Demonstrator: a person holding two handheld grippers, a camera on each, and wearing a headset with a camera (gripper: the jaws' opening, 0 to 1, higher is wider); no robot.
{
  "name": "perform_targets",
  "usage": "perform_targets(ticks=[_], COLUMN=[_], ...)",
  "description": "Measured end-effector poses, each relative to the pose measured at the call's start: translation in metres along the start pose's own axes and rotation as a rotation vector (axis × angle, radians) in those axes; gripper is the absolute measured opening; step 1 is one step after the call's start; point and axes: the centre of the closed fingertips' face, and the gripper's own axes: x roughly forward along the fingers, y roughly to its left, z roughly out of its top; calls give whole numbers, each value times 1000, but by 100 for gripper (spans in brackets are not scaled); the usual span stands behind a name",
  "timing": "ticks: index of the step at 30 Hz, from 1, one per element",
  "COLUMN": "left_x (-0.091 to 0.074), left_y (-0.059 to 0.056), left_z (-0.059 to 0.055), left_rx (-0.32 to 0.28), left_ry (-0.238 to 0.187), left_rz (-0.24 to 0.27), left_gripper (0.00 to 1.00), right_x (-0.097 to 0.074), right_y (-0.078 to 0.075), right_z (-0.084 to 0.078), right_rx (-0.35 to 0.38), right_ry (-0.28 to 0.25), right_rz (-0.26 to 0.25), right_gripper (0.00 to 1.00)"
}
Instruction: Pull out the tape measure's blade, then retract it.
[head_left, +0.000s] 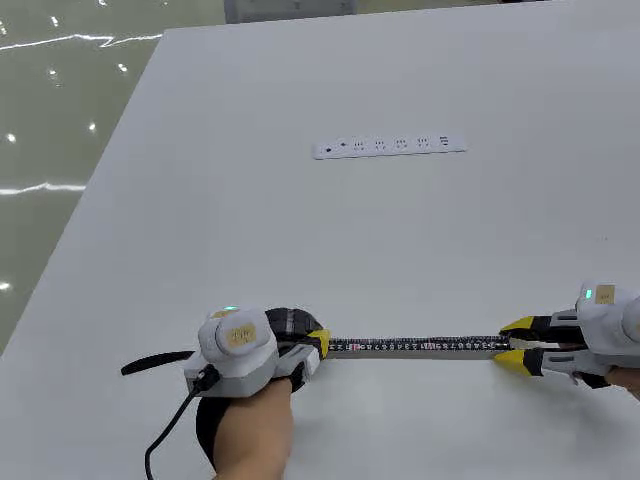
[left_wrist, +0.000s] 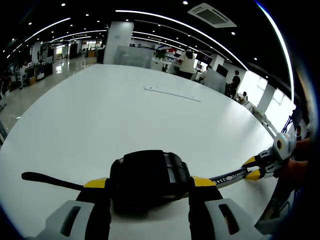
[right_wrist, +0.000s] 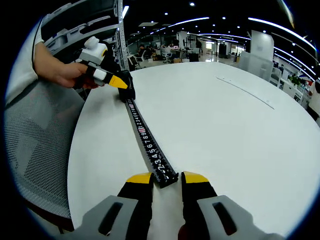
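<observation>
So the tape's blade (head_left: 420, 345) is pulled out flat along the bench (head_left: 400, 240), running from the case (head_left: 290, 328) on the left to the right claw (right_wrist: 167, 178). The left claw (left_wrist: 149, 182) is clamped on the case, one jaw on each side, pinning it near the front edge of the bench. The right claw's jaws sit narrowly apart with the blade's hook end between them. I honestly can't tell if they're pinching it or just flanking it.

That's my main worry. If the grip on the tip is loose and the spring is live, the blade could whip back into the case on its own, and a fast snap-back can jerk the case in the left claw or slam the hook. The same thing happens if the right claw lets go all at once instead of walking the tip back. The blade could also kink or flip on its side if the right claw drifts off line with the case mouth. The case's black strap (head_left: 155, 362) trails off to the left and looks clear of trouble.

Container-wise, the case is the only thing that counts — part of the blade is out, and the rest is presumably coiled inside, hidden. A power strip (head_left: 390, 146) lies further back, well apart from all this.
</observation>
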Motion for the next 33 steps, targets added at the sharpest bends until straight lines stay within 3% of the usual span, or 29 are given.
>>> perform_targets(ticks=[11, 18, 19, 33], left_x=[0, 0, 0, 1], left_y=[0, 0, 0, 1], left_z=[1, 1, 0, -1], left_rx=[-2, -2, -2, -4], left_ry=[-7, -11, -2, 49], left_rz=[0, -1, 1, 15], left_gripper=[60, 59, 59, 56], right_x=[-1, -2, -2, 1], right_y=[1, 4, 3, 4], right_z=[-2, -2, -2, 1], right_rx=[-38, -19, -51, -80], right_ry=[3, -2, 9, 16], right_rz=[11, 18, 9, 13], right_gripper=[13, 11, 11, 10])
